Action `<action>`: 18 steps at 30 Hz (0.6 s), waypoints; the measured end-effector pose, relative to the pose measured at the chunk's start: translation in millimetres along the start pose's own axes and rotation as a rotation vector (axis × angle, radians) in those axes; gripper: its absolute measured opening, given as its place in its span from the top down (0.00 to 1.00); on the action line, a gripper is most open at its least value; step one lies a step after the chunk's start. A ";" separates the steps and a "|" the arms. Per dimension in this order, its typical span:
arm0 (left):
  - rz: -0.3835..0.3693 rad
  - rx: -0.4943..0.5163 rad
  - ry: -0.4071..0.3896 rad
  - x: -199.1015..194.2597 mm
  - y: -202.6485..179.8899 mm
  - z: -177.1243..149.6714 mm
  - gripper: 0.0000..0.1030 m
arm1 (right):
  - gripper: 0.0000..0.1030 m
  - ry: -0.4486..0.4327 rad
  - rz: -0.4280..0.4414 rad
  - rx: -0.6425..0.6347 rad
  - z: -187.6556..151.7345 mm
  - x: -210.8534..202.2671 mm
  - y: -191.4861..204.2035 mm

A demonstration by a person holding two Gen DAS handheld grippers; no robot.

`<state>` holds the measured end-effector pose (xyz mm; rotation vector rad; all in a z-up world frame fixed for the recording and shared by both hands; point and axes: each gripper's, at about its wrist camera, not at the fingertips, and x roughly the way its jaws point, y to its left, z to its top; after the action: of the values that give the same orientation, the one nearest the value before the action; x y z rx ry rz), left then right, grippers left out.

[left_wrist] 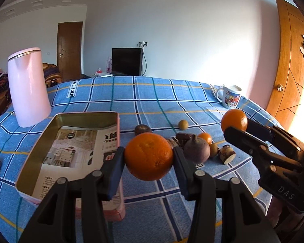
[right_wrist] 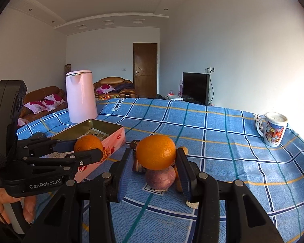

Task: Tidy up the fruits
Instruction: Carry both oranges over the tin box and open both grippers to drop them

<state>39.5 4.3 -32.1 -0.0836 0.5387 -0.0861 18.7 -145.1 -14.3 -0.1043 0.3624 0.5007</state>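
Note:
My left gripper is shut on a large orange and holds it above the table, just right of the open pink tin. My right gripper is shut on a second orange, held above the fruit pile. Each gripper shows in the other's view: the right gripper with its orange, the left gripper with its orange. On the blue checked cloth lie a purple round fruit, a small orange, a brown fruit and a small yellow fruit.
A pink kettle stands behind the tin at the far left. A printed mug stands at the far right near the table's edge. A cut root piece and dark wrapped pieces lie among the fruit.

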 end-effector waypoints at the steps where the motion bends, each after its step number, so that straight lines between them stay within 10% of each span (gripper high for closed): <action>1: 0.010 -0.004 -0.004 -0.7 4.6 0.7 0.52 | 0.57 -0.004 0.009 -0.006 2.8 1.8 3.3; 18: 0.156 -0.127 -0.012 -7.0 89.5 4.8 0.52 | 0.57 0.014 0.169 -0.109 31.3 55.6 78.4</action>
<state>41.3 94.2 -33.5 -0.1652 0.5372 0.1012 35.7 -45.8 -6.3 -0.1837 0.3591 0.6870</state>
